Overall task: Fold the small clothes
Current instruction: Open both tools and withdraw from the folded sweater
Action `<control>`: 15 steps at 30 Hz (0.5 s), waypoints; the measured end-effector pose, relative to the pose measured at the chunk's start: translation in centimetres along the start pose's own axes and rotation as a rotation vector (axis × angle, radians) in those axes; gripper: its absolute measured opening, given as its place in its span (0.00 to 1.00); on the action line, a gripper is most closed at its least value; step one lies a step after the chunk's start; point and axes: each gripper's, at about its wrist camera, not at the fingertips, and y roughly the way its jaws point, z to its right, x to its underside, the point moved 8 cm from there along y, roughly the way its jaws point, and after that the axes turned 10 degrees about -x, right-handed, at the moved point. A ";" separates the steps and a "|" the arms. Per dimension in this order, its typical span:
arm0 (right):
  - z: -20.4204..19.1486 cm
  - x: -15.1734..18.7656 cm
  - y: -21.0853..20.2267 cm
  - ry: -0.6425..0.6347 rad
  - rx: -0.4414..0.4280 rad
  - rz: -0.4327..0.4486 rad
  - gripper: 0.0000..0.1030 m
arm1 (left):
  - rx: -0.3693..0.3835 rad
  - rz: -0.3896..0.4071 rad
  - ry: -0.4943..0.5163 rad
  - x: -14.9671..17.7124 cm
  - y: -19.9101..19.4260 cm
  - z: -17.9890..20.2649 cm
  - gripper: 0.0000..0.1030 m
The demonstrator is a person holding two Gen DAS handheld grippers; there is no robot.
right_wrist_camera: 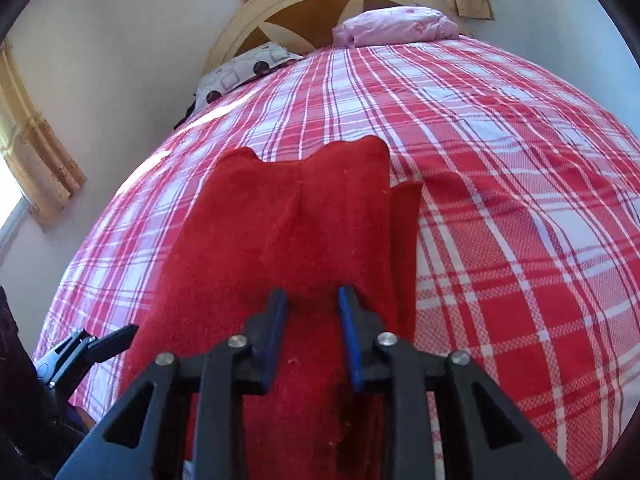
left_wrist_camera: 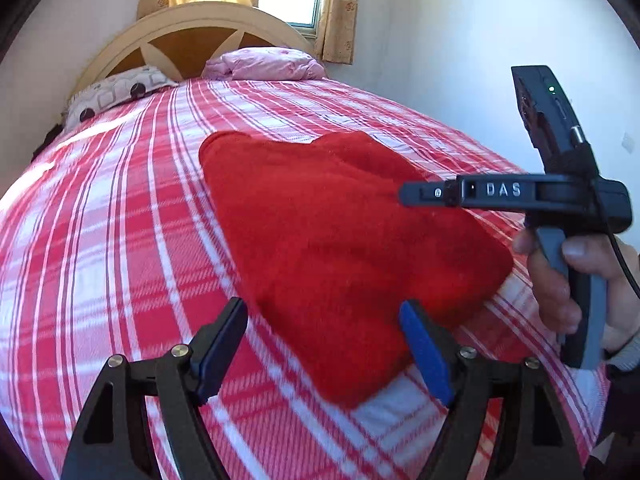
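A small red fleece garment (left_wrist_camera: 340, 248) lies folded on the red and white plaid bed; it also fills the middle of the right wrist view (right_wrist_camera: 288, 220). My left gripper (left_wrist_camera: 324, 320) is open and empty, just above the garment's near edge. My right gripper (right_wrist_camera: 312, 300) is partly open above the garment's near end, with nothing between its pads. From the left wrist view the right gripper (left_wrist_camera: 404, 194) reaches in from the right over the garment, held by a hand. The left gripper's tip shows at the lower left of the right wrist view (right_wrist_camera: 116, 338).
The plaid bed cover (left_wrist_camera: 120, 220) spreads all around the garment. A spotted pillow (left_wrist_camera: 116, 94) and a pink pillow (left_wrist_camera: 268, 64) lie by the headboard (left_wrist_camera: 192, 36). White walls and curtained windows stand behind and to the sides.
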 end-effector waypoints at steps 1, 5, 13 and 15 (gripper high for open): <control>0.0 0.1 -0.6 0.003 -0.002 0.006 0.26 | 0.006 -0.008 -0.005 0.6 -0.5 -0.1 0.77; -0.9 0.3 -0.5 -0.051 0.045 -0.014 0.29 | -0.002 -0.060 0.051 2.5 -1.2 0.9 0.77; -1.0 0.0 0.7 -0.062 0.066 -0.006 0.40 | -0.139 -0.145 -0.035 2.3 1.6 -0.9 0.79; -0.9 0.1 0.8 -0.070 0.067 -0.010 0.40 | -0.147 -0.153 -0.185 2.5 1.4 -2.8 0.82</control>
